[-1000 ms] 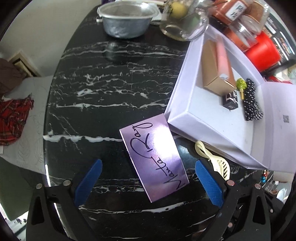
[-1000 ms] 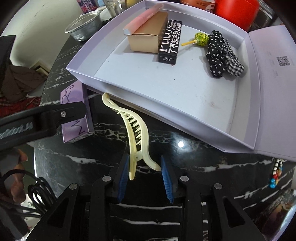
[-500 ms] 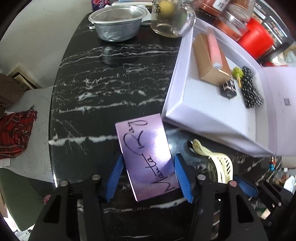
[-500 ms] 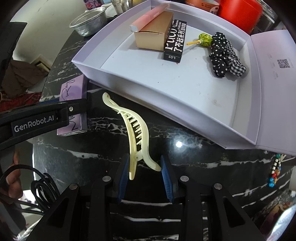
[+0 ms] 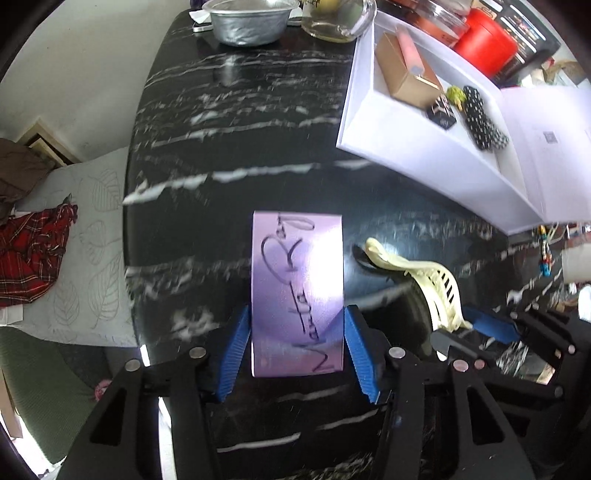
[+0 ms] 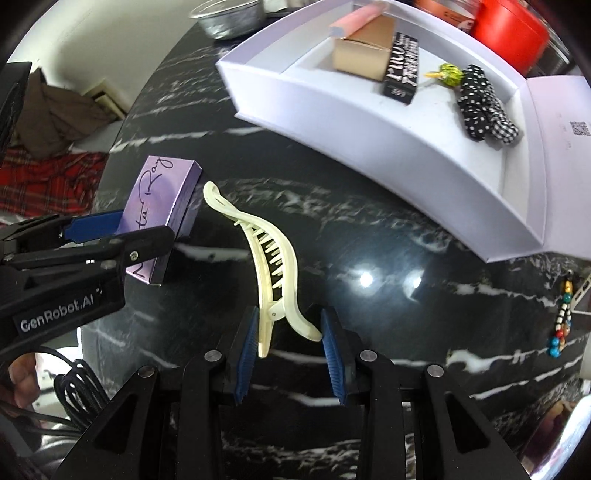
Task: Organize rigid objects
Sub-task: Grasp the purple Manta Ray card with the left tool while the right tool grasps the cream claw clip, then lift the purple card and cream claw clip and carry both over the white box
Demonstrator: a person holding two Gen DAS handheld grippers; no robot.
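My left gripper (image 5: 297, 325) has its blue pads pressed on the two long sides of a purple box with handwriting (image 5: 295, 266), and its jaws are still closing. The right wrist view shows that purple box (image 6: 159, 199) at the left, in the left gripper (image 6: 144, 236). My right gripper (image 6: 288, 332) is shut on the hinge end of a cream hair clip (image 6: 273, 258), which points away over the black marble table (image 6: 369, 240). The hair clip (image 5: 432, 280) and right gripper (image 5: 461, 332) sit just right of the purple box.
An open white box (image 6: 369, 122) at the upper right holds a tan carton, a black carton, a lollipop and polka-dot fabric. A metal bowl (image 5: 251, 18), a glass jug (image 5: 332, 18) and a red container (image 5: 484, 40) stand behind. A bead string (image 6: 561, 321) lies right.
The left jaws went from wide open to closed on the purple box, which now lies straight between them. Both grippers have drawn back from the white box, the clip still held.
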